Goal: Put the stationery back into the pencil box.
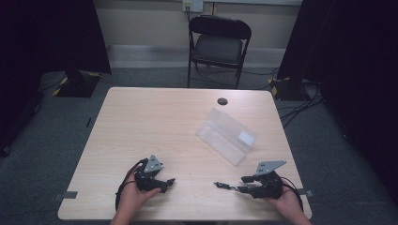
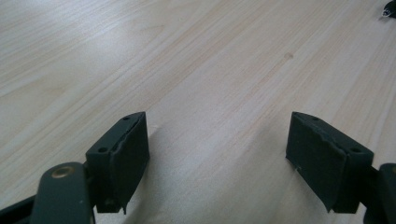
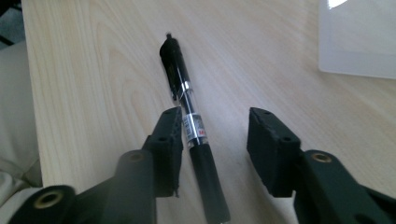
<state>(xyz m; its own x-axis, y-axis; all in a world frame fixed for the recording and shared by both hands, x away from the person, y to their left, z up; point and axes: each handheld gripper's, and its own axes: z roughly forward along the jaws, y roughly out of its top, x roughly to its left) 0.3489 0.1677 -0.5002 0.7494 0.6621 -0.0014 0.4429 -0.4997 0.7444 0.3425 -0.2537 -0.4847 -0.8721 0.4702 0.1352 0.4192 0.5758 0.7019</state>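
Dark curtains hang on both sides of the room, and a black folding chair [image 1: 219, 44] stands on grey carpet beyond the pale wood-grain table [image 1: 155, 117]. On that table, toward its right half, lies a clear plastic case [image 1: 226, 135] with its lid open, and a small black round disc [image 1: 222, 101] sits near the far edge.

Close to the near edge, my right tool [image 3: 215, 140] sits low over a black pen with a clear barrel and a rubber grip [image 3: 189, 126]. The pen lies flat on the table, between the two jaws and close against one of them; the other jaw stands apart from it, so the tool is not pinching it. In the high view the pen [image 1: 226, 186] has its long axis running nearly along the near edge, its tip end pointing left toward my other hand. My left tool [image 1: 165, 183] rests near the near edge, well apart from the pen, jaws spread wide over bare wood [image 2: 219, 149].
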